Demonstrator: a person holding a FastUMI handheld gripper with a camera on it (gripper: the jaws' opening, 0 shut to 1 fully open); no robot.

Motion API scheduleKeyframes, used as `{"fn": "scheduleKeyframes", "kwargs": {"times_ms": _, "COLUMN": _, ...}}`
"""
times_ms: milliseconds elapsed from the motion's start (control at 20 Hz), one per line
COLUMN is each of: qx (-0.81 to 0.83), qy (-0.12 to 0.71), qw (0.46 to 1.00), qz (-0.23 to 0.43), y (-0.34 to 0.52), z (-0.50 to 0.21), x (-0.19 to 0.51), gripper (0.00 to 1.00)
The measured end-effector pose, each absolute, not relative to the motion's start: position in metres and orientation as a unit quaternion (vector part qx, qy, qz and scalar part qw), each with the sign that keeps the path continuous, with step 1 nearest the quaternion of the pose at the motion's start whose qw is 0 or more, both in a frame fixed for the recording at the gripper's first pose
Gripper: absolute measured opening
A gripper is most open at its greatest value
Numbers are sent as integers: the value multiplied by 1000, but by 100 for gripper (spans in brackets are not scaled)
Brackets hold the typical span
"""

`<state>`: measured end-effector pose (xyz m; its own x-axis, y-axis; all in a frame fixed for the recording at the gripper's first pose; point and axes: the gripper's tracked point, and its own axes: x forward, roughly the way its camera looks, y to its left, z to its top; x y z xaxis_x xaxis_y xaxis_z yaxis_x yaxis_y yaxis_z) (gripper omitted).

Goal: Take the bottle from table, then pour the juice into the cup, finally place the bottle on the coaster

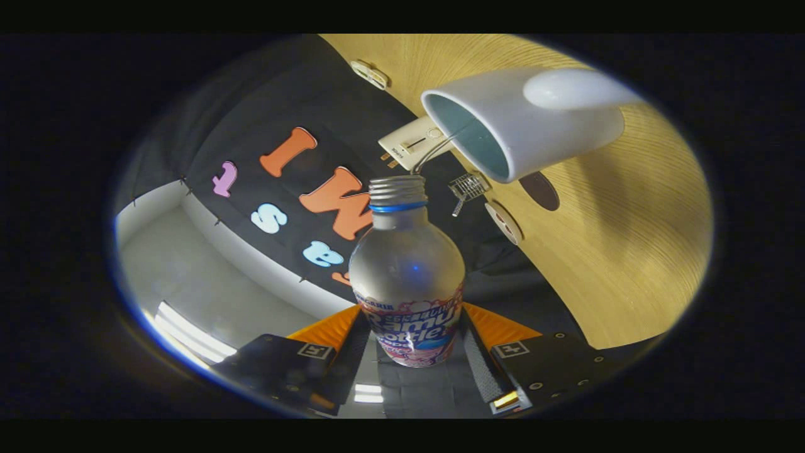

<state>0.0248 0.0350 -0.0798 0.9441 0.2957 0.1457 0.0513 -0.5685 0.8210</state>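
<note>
Jaws clamped on bottle; liquid stream into cup

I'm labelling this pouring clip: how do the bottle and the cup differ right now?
The bottle is clear, with a printed label and a threaded neck; the cup is opaque white with a bluish inside. The bottle sits clamped between the gripper fingers, while the cup stands free on the wooden table. Both are open-mouthed, the bottle's mouth close to the cup's rim.

Jaws clamped on bottle, its mouth just short of cup rim. Small basket and round coaster crowd the gap; bare surface beyond the cup.
</note>
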Motion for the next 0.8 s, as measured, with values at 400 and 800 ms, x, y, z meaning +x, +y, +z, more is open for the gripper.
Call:
{"fn": "scheduleKeyframes", "kwargs": {"times_ms": 400, "qx": 881, "qy": 87, "qw": 444, "qz": 139, "y": 31, "z": -76, "x": 25, "gripper": 77}}
{"fn": "scheduleKeyframes", "kwargs": {"times_ms": 800, "qx": 882, "qy": 85, "qw": 441, "qz": 141, "y": 28, "z": -73, "x": 26, "gripper": 77}}
